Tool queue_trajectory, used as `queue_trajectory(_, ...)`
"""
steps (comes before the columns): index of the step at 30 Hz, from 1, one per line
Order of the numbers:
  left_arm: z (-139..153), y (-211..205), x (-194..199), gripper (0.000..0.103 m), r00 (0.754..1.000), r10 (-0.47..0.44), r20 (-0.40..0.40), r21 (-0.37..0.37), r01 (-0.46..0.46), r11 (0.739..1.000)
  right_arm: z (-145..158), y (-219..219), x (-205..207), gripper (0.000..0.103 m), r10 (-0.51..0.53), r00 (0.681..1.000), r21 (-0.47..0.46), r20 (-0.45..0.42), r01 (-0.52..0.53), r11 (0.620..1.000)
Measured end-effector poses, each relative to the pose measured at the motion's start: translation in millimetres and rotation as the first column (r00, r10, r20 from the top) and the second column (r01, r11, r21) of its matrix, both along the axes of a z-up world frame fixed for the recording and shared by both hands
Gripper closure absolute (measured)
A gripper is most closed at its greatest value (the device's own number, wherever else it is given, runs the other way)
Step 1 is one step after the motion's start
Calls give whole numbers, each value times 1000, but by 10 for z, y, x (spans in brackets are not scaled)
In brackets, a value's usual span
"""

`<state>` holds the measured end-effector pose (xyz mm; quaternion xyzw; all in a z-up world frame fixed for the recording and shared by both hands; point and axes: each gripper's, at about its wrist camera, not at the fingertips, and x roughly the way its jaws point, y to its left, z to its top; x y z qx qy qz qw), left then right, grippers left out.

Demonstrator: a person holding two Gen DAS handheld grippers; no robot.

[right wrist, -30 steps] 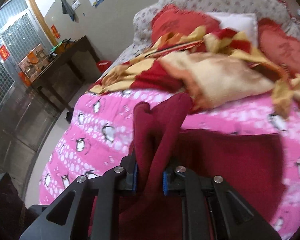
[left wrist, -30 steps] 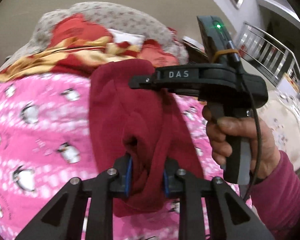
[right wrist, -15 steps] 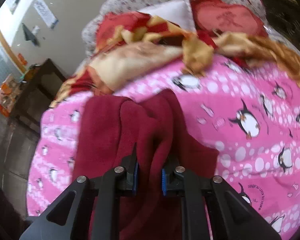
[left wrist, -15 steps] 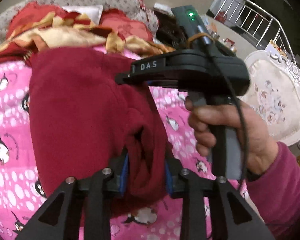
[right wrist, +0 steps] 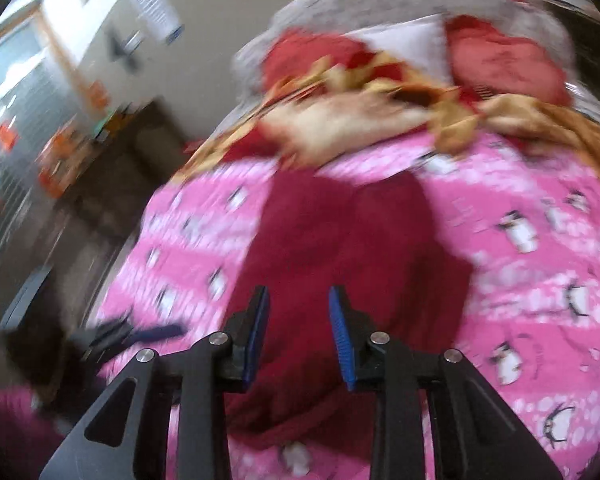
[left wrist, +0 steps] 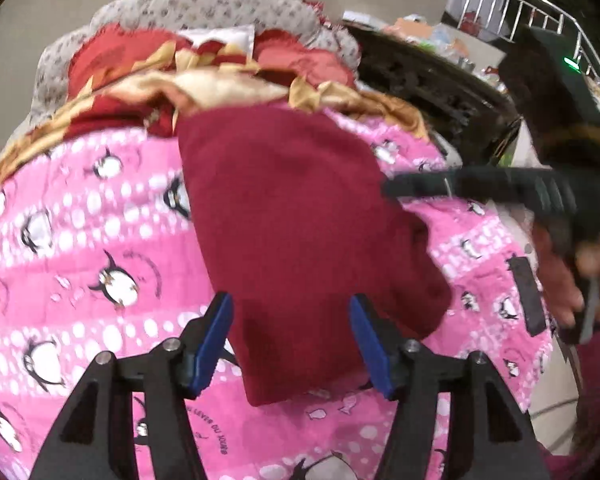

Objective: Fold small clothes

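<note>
Both grippers, left gripper (left wrist: pixel 290 340) and right gripper (right wrist: pixel 298 328), just opened, released dark red garment (left wrist: pixel 300 220); it lies apparently folded on pink penguin blanket (left wrist: pixel 80 248), jaws empty above it.

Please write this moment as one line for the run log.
phase: release after fold | left gripper: jaws just opened, pads clear of dark red garment | right gripper: jaws just opened, off it | garment lies on pink penguin blanket

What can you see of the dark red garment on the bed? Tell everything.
The garment is plain dark red, soft and fleecy-looking, folded into a rough oblong. It lies flat on the pink penguin blanket, its far edge near the red-and-gold bedding. Both tools' jaws have just been opening; the pads stand apart and no longer pinch it.
</note>
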<state>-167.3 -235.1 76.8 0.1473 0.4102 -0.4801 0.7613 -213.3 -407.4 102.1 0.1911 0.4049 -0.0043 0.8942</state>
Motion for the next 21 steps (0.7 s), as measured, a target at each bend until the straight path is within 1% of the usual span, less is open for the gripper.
queue_trajectory(1, -89, -9, -14, 39, 1000, 4, 1, 22, -4, 1000, -100, 70, -4, 71, 21, 999, -50, -38, -23, 998)
queue_trajectory(2, -177, -48, -13, 39, 1000, 5, -8, 43, -5, 999, -240, 119, -14, 71, 13, 996, -130, -91, -25, 991)
queue_trajectory(3, -237, -65, -22, 39, 1000, 5, -21, 50, -4, 999, -424, 103, -23, 75, -30, 986, -197, -163, -3, 980)
queue_trajectory(4, -265, -70, -41, 39, 1000, 6, -19, 48, -5, 999, -550, 42, -50, 76, -53, 979, -194, -197, 14, 981)
queue_trajectory(5, -263, -65, -76, 38, 1000, 8, 0, 50, -8, 999, -627, -55, -112, 76, -71, 978, -136, -194, 44, 990)
queue_trajectory(7, -239, -66, -118, 37, 999, -8, 32, 60, 6, 998, -591, -216, -234, 74, -100, 983, -1, -153, 101, 995)
queue_trajectory(8, -234, -61, -113, 37, 999, -9, 33, 61, 7, 998, -508, -284, -286, 74, -115, 986, 38, -118, 120, 992)
queue_trajectory(9, -233, -43, -93, 37, 1000, -7, 21, 56, 6, 998, -424, -326, -323, 74, -138, 987, 37, -84, 142, 989)
queue_trajectory(11, -239, -29, -64, 37, 1000, 1, 0, 46, -1, 999, -235, -445, -345, 72, -209, 978, 1, -13, 209, 978)
queue_trajectory(13, -251, -12, -33, 36, 1000, 12, -14, 41, -11, 999, -190, -566, -268, 72, -245, 970, 21, 9, 244, 969)
queue_trajectory(15, -248, -29, -36, 36, 1000, 16, -15, 42, -16, 999, -231, -640, -130, 72, -263, 965, 37, -3, 263, 964)
queue_trajectory(17, -240, -38, -47, 36, 1000, 16, -10, 48, -15, 999, -299, -652, -8, 72, -280, 959, 25, -32, 281, 959)
queue_trajectory(20, -227, -57, -36, 36, 1000, 21, -15, 47, -21, 999, -399, -688, 207, 72, -285, 957, 35, -48, 287, 957)
queue_trajectory(21, -211, -53, -27, 36, 999, 23, -23, 43, -22, 999, -412, -693, 257, 72, -286, 957, 21, -52, 288, 958)
